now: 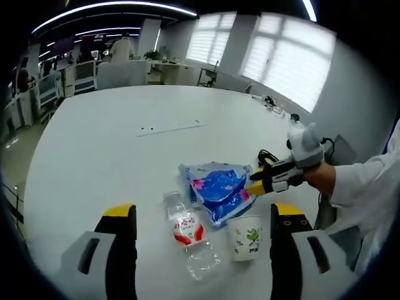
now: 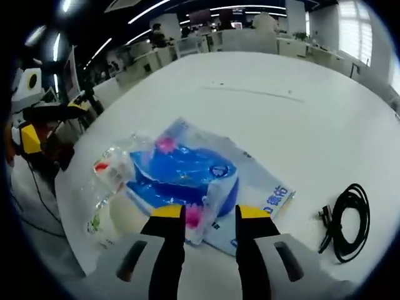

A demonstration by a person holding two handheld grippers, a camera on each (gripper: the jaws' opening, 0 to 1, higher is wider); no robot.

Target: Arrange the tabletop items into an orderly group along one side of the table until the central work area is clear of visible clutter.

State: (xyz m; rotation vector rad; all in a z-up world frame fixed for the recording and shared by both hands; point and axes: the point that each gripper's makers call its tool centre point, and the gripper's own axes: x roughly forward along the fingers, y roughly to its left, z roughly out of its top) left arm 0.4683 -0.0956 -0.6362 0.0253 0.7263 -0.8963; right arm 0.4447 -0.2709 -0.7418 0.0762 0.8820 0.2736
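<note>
We bring the right gripper (image 2: 210,215), jaws parted, onto the blue bag's (image 2: 187,178) lower-centre edge, nipping low so it slides, while the left gripper (image 1: 203,215) waits released.

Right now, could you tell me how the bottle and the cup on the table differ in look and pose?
The bottle is clear plastic with a red and white label; the cup is opaque white with a green print. The bottle lies on its side, while the cup stands upright with its mouth up. The bottle is longer than the cup is tall. Both sit close together on the white table, beside the blue bag.
</note>
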